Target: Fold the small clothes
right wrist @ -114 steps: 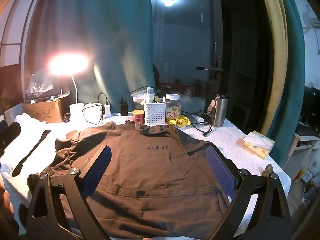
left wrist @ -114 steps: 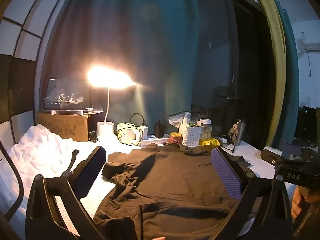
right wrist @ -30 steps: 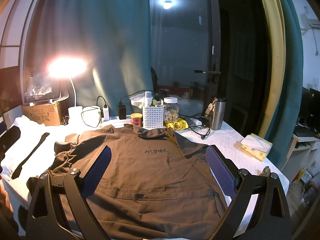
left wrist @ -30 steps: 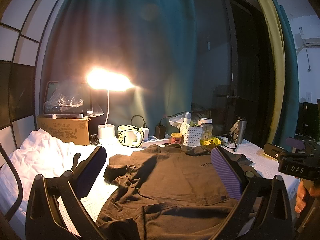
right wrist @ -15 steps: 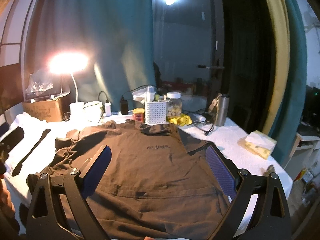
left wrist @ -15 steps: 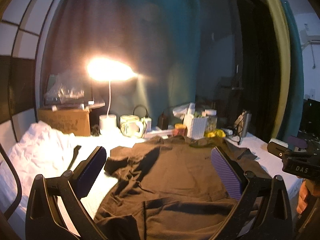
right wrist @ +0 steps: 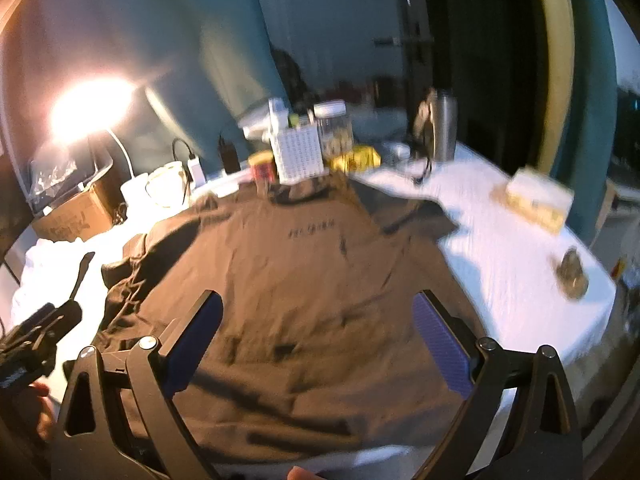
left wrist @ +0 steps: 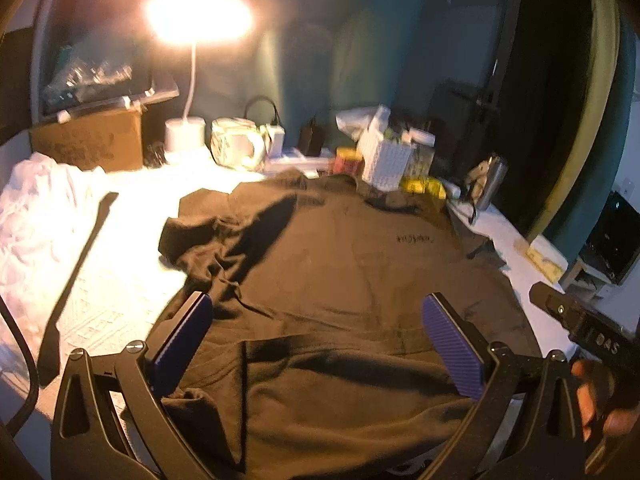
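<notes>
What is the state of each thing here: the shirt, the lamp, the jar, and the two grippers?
shirt: spread flat on the table, not folded; its left sleeve is bunched.
lamp: switched on.
jar: upright, lid on.
left gripper: open, holding nothing, above the shirt's near part.
right gripper: open, holding nothing, above the shirt.

1. The left gripper (left wrist: 318, 336) has a black, matte frame with triangular cut-outs, and silver screw heads sit at its pivots.
2. Its two jaws carry ribbed purple-blue pads (left wrist: 452, 350).
3. The right gripper (right wrist: 318, 334) has the same black frame, silver screws and blue pads (right wrist: 440, 346).
4. White lettering, partly legible, marks the right gripper's black body seen from the left wrist view.
</notes>
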### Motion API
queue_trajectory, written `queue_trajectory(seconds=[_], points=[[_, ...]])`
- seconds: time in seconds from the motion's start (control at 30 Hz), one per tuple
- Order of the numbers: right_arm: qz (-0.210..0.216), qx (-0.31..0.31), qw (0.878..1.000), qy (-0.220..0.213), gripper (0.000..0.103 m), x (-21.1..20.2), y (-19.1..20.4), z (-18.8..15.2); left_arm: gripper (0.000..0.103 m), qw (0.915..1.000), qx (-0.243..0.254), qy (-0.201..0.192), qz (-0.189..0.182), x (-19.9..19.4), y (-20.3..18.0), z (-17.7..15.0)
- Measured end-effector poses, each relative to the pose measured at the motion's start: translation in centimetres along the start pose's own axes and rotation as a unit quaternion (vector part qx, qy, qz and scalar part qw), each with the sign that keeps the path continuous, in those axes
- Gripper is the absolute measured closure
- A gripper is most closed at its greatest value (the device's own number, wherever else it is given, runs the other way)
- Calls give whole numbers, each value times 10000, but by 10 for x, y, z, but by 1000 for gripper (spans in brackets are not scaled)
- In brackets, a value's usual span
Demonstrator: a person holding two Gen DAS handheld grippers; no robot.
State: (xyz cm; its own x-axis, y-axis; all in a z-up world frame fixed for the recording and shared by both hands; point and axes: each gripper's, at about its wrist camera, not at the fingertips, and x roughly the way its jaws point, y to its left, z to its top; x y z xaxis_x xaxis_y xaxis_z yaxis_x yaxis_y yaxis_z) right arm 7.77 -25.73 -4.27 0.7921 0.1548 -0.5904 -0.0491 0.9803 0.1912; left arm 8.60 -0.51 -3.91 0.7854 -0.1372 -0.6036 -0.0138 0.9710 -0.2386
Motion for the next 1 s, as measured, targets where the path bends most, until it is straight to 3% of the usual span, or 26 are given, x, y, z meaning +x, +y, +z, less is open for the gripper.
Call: queue_trajectory(seconds=[0.17, 0.3, 0.5, 0.63, 0.7, 0.73, 0.93, 1.0], points=[[369, 627, 9969, 312, 5, 13, -14, 8, 0, 9984, -187, 222, -476, 15, 2, 14], [267, 1161, 9924, 315, 5, 20, -35, 19, 0, 9964, -344, 173, -751, 23, 6, 29], [385, 1583, 9865, 184, 5, 34, -59, 39, 0, 9884, -518, 525, -1324, 57, 12, 46], [-245, 609, 9953, 718, 5, 80, -42, 50, 0, 9937, -91, 779, -795, 83, 2, 54], [-423, 281, 9962, 712, 8, 90, -37, 51, 0, 9952, 212, 791, -531, 97, -1, 59], [-765, -408, 9945, 587, 12, 114, -27, 58, 0, 9959, 343, 735, -401, 101, -1, 63], [-1073, -871, 9892, 495, 16, 167, -39, 78, 0, 9960, 516, 713, -130, 133, 15, 78], [-1196, -963, 9856, 714, 22, 200, -53, 86, 0, 9959, 488, 763, -14, 145, 18, 81]])
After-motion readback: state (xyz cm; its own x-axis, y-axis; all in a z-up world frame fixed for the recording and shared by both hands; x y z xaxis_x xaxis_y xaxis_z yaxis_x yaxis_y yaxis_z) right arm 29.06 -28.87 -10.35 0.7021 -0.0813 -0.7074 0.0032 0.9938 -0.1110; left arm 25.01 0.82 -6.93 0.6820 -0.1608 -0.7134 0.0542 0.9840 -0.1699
